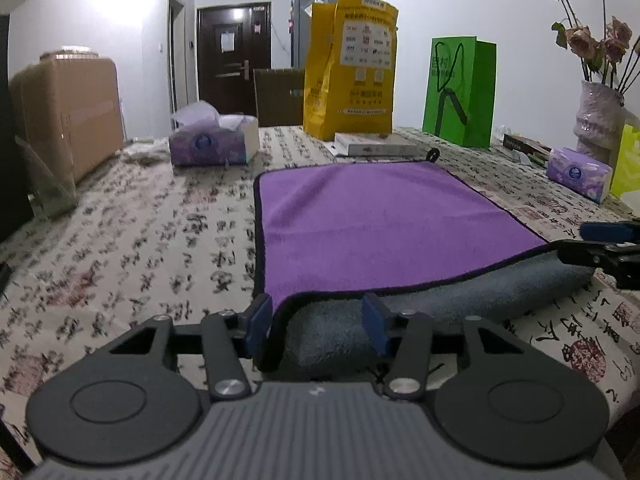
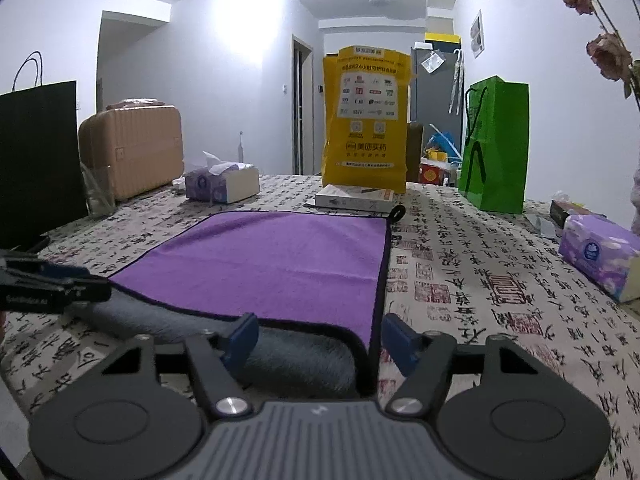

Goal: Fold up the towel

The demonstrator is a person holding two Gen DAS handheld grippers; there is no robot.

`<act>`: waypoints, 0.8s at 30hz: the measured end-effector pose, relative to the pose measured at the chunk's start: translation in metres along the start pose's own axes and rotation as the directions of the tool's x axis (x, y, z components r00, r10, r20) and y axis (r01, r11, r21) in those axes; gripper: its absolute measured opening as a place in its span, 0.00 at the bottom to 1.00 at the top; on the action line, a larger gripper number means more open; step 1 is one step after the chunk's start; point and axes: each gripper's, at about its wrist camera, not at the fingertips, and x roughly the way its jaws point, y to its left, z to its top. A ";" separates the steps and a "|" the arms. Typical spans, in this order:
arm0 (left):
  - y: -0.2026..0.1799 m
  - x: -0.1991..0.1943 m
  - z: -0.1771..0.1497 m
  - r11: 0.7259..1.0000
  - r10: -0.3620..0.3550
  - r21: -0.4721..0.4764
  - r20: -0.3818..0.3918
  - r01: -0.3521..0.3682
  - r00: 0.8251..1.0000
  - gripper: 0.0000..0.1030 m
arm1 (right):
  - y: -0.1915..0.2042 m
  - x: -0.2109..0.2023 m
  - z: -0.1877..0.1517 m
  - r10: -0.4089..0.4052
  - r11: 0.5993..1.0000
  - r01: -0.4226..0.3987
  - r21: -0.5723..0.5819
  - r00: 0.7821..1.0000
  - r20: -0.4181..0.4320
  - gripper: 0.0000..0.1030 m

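Observation:
A purple towel (image 1: 376,216) with a black hem and grey underside lies on the patterned tablecloth; it also shows in the right wrist view (image 2: 276,264). Its near edge is curled up, showing grey. My left gripper (image 1: 318,322) is open, its blue pads either side of the towel's near left corner. My right gripper (image 2: 320,340) is open, its pads either side of the near right corner. Each gripper shows at the edge of the other's view, the right one (image 1: 600,248) and the left one (image 2: 52,284).
Beyond the towel stand a yellow bag (image 1: 352,68), a green bag (image 1: 460,92) and a flat white box (image 1: 376,146). Tissue boxes sit at the left (image 1: 212,144) and right (image 1: 578,174). A vase of dried flowers (image 1: 598,116) stands far right. A black bag (image 2: 36,160) stands at the left.

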 end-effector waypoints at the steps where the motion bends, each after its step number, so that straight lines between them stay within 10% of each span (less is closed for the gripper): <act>1: 0.002 0.000 0.000 1.000 -0.008 -0.009 -0.011 0.008 1.000 0.49 | -0.002 0.003 0.001 0.005 1.000 -0.005 0.001 1.000 -0.009 0.59; 7: 0.007 0.000 -0.001 0.998 -0.049 -0.033 -0.031 0.048 0.998 0.40 | -0.011 0.012 -0.001 0.038 0.999 -0.037 0.023 0.998 -0.058 0.42; 12: 0.007 -0.005 -0.003 0.998 -0.051 -0.036 -0.022 0.050 0.998 0.06 | -0.011 0.011 -0.003 0.061 0.998 -0.059 0.026 0.994 -0.093 0.06; 24: 0.009 0.003 0.021 0.998 0.025 -0.059 0.023 -0.023 0.999 0.05 | -0.008 0.015 0.012 0.006 0.999 -0.009 -0.047 0.998 -0.066 0.04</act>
